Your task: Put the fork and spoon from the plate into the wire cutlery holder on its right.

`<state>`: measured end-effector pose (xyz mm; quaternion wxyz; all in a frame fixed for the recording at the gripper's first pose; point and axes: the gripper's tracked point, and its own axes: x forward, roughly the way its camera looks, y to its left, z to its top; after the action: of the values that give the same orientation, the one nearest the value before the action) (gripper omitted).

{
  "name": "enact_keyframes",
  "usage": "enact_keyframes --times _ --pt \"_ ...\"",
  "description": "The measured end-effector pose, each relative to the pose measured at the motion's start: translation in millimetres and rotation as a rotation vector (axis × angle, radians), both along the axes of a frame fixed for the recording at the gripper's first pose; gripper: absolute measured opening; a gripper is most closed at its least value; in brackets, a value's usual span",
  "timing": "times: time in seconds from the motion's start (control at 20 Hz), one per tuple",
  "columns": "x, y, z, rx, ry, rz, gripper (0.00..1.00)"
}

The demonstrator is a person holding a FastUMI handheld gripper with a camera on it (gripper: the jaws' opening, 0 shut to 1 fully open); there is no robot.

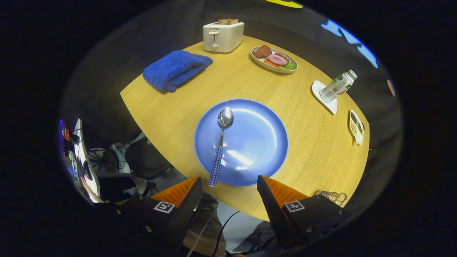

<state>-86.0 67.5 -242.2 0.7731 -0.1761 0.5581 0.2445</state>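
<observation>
A blue plate (257, 142) lies on the wooden table just ahead of my fingers. On its left part rests a spoon (221, 142) with a shiny bowl and a blue-and-white checked handle that reaches past the plate's near rim. My gripper (230, 182) hangs open above the table's near edge, nothing between its fingers; the spoon handle's end is just ahead of the left finger. A bit of the wire cutlery holder (332, 196) peeks out beyond the right finger, mostly hidden by it.
Farther back are a folded blue towel (175, 69), a white toaster (223, 35) with bread and a dish of food (274, 59). To the right stand a bottle (337, 86) on a white coaster and a small divided dish (356, 127). A chair (146, 160) sits below the table's left edge.
</observation>
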Motion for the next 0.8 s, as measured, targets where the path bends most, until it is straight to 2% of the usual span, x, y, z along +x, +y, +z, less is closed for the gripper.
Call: enact_keyframes --times 0.25,0.6,0.8 --pt "9 13 -20 0.018 0.009 -0.075 0.95" --pt "17 18 -50 0.016 0.079 -0.118 0.96" --pt "18 17 -58 0.009 0.131 -0.114 0.93"
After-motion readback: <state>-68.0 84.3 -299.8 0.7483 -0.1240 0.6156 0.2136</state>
